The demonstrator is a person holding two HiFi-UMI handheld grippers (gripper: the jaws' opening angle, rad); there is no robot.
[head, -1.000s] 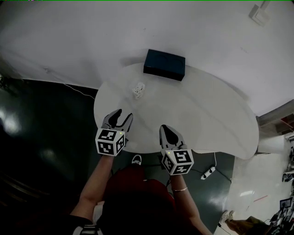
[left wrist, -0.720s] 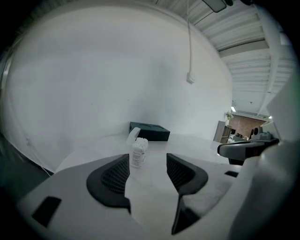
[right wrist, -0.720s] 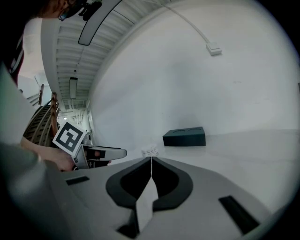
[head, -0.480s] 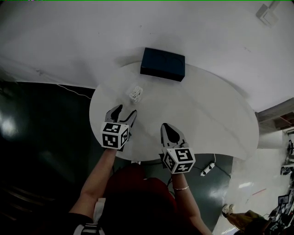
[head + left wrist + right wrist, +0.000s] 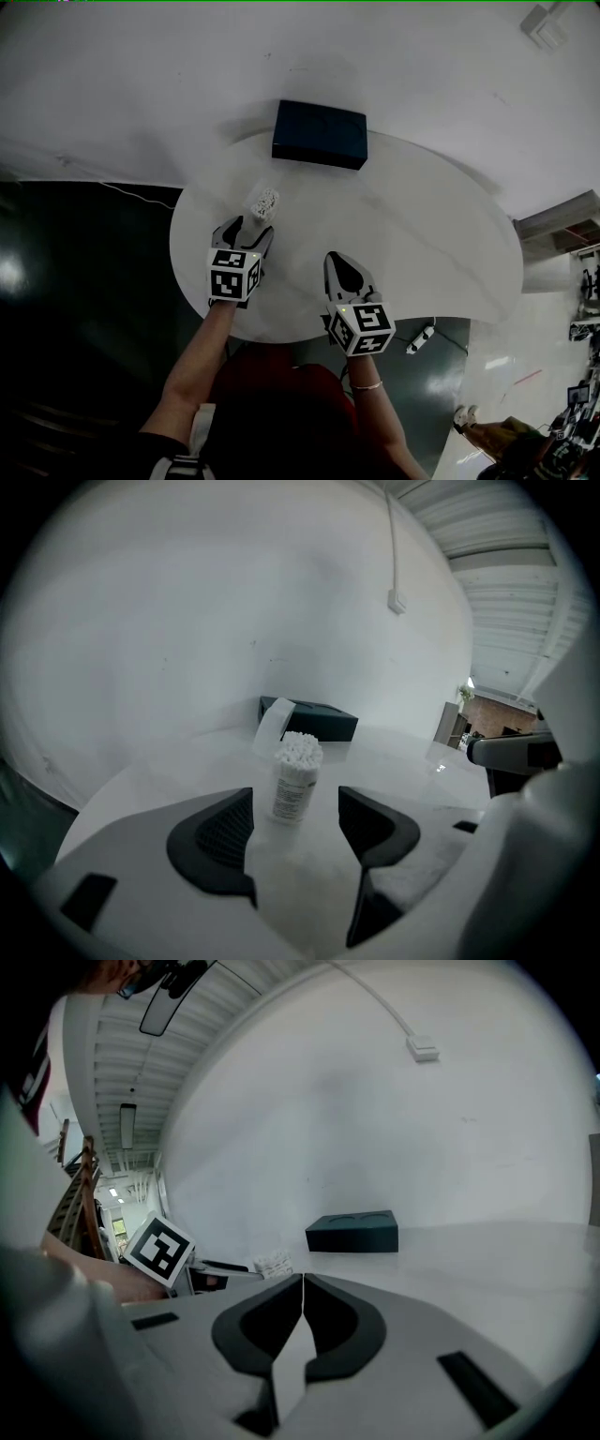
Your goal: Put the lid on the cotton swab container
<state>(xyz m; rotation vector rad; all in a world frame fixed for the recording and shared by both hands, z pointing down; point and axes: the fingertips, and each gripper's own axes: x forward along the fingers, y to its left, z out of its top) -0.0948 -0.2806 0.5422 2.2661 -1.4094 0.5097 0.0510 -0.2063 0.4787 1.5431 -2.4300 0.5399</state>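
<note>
The white worktop (image 5: 422,253) carries a dark box (image 5: 319,134) at its far edge. The right tongs (image 5: 339,265) are closed and empty. The left tongs (image 5: 246,228) are opening just short of the cotton swab container (image 5: 296,780) at far left, without touching it. The container is likely light, slick and tippy, so hold its body low. Its thin lid (image 5: 272,728) stands up behind it.

White room with a rounded surface set against the wall

A pale rounded surface (image 5: 422,244) is sitting against a plain white wall (image 5: 281,56), which is carrying a small box (image 5: 542,17) on a thin conduit. A dark glossy floor (image 5: 84,281) is catching soft reflections at left, with a white power strip (image 5: 419,337) lying by the surface's edge, and a lighter floor (image 5: 525,375) is showing at right.
</note>
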